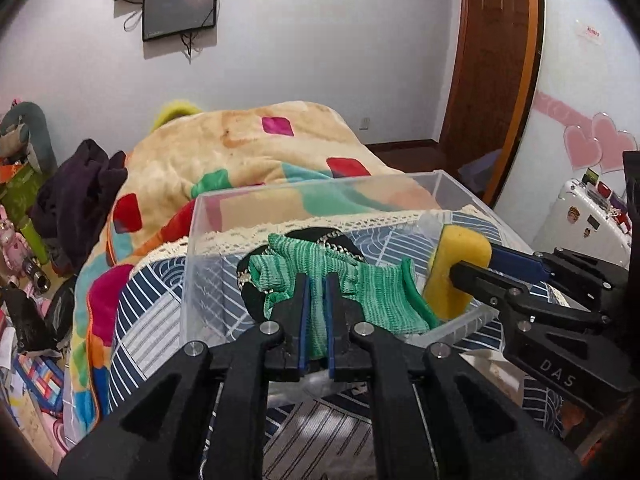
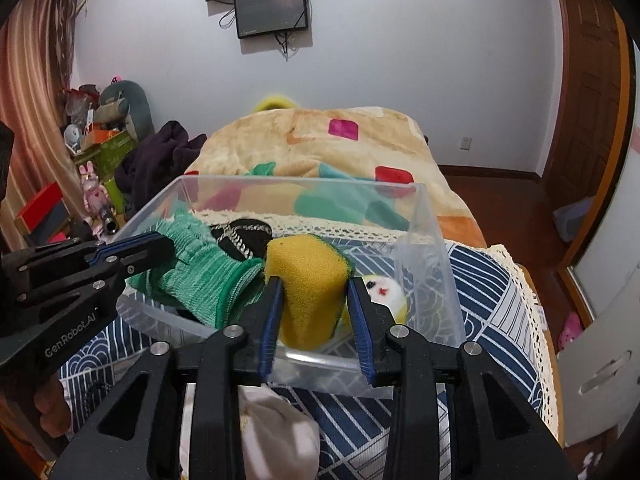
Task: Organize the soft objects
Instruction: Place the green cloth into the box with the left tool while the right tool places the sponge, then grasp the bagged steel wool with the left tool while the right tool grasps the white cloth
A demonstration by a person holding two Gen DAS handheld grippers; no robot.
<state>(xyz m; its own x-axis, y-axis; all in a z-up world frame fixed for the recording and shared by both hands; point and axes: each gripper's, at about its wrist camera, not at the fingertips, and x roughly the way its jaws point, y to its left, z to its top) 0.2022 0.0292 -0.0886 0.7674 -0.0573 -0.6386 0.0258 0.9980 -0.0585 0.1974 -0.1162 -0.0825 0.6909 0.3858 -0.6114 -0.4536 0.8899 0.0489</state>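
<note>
A clear plastic bin (image 1: 192,264) (image 2: 436,264) stands on the bed. My left gripper (image 1: 316,284) (image 2: 166,246) is shut on a green knit glove (image 1: 372,292) (image 2: 200,276) and holds it over the bin's near rim. My right gripper (image 2: 314,292) (image 1: 460,266) is shut on a yellow sponge (image 2: 306,280) (image 1: 456,260) with a green scrub side, held over the bin. Inside the bin lie a black item with a metal chain (image 1: 340,242) (image 2: 244,236) and a small white and yellow plush (image 2: 388,290).
The bin sits on a blue and white patterned cover (image 2: 492,292) with lace trim. A colourful blanket (image 1: 248,148) is heaped behind it. A white cloth (image 2: 276,428) lies in front of the bin. Dark clothes (image 1: 76,196) and clutter lie at left.
</note>
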